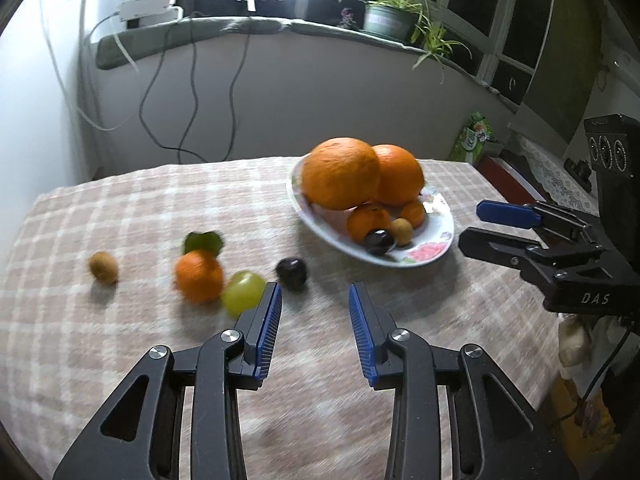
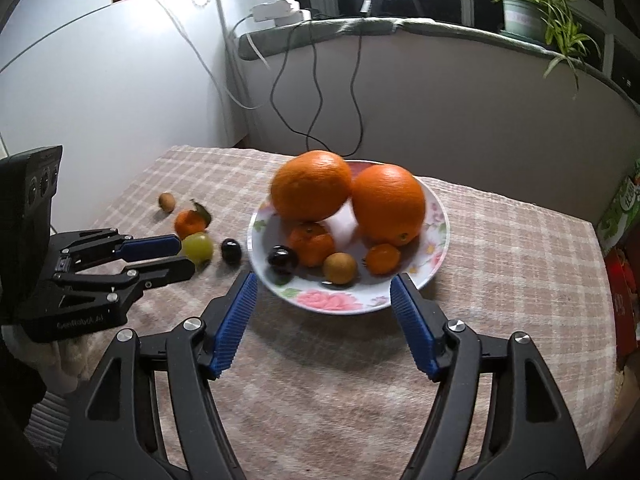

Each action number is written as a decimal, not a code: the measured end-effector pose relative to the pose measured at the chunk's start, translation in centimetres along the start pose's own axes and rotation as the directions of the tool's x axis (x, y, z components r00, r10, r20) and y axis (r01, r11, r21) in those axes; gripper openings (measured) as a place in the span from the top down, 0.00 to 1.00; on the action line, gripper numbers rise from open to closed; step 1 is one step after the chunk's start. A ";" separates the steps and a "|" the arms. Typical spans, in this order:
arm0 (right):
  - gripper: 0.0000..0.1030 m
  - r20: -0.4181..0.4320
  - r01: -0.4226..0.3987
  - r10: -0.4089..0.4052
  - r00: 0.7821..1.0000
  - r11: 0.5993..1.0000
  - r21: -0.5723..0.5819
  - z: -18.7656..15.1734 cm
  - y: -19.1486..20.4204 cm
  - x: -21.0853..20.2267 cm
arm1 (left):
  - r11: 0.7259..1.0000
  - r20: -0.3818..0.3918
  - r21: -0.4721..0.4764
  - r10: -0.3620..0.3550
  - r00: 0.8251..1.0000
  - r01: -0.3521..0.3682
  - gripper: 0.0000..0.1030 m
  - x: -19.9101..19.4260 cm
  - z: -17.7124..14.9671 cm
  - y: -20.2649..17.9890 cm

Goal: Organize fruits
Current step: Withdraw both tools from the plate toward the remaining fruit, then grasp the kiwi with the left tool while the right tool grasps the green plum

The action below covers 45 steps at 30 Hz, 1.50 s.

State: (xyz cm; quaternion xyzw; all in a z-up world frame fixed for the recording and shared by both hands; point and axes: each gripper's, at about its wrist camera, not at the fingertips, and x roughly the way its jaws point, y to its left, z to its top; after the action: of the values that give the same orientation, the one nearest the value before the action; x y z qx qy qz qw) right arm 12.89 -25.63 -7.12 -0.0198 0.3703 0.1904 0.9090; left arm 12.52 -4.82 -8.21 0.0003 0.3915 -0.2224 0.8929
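Observation:
A flowered plate [image 1: 424,254] [image 2: 332,300] holds two big oranges [image 1: 340,174], small mandarins, a brown fruit and a dark fruit. Loose on the checked cloth to its left lie a brown fruit [image 1: 103,267], a leafed mandarin [image 1: 198,276], a green grape [image 1: 242,294] [image 2: 198,246] and a dark fruit [image 1: 292,274] [image 2: 231,249]. My left gripper [image 1: 314,296] [image 2: 184,254] is open and holds nothing, its left fingertip just beside the grape. My right gripper [image 2: 325,280] [image 1: 472,224] stands open and empty at the plate's near rim.
The cloth-covered table [image 2: 500,260] ends at a wall behind and drops off at the right. A green carton [image 1: 476,136] and red box stand beyond the right edge. Cables [image 1: 192,92] hang from a sill holding a potted plant [image 1: 390,16].

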 end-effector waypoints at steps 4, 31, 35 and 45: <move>0.30 -0.001 -0.027 0.027 1.000 0.999 -0.029 0.1 1.7 0.0 | 0.999 -0.003 -0.015 0.030 1.000 -0.030 0.67 -1.1 -1.0 2.0; 0.53 -0.112 -0.190 0.175 0.978 0.972 -0.137 0.9 10.8 7.1 | 0.973 -0.008 -0.158 0.169 0.986 -0.168 0.68 -1.4 -1.1 13.4; 0.53 -0.122 -0.176 0.159 0.980 0.973 -0.150 1.1 11.5 8.3 | 0.972 -0.015 -0.174 0.158 0.987 -0.158 0.68 -0.7 -0.8 14.3; 0.53 -0.138 -0.146 0.125 0.982 0.977 -0.153 1.7 11.6 9.9 | 0.972 -0.026 -0.169 0.159 0.987 -0.161 0.68 0.9 0.4 15.3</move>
State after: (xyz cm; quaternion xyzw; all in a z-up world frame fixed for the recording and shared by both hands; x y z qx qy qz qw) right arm 16.33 -11.24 -11.41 -0.0805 0.4117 0.2797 0.8636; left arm 19.39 8.51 -11.22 -0.0430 0.4130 -0.1154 0.9024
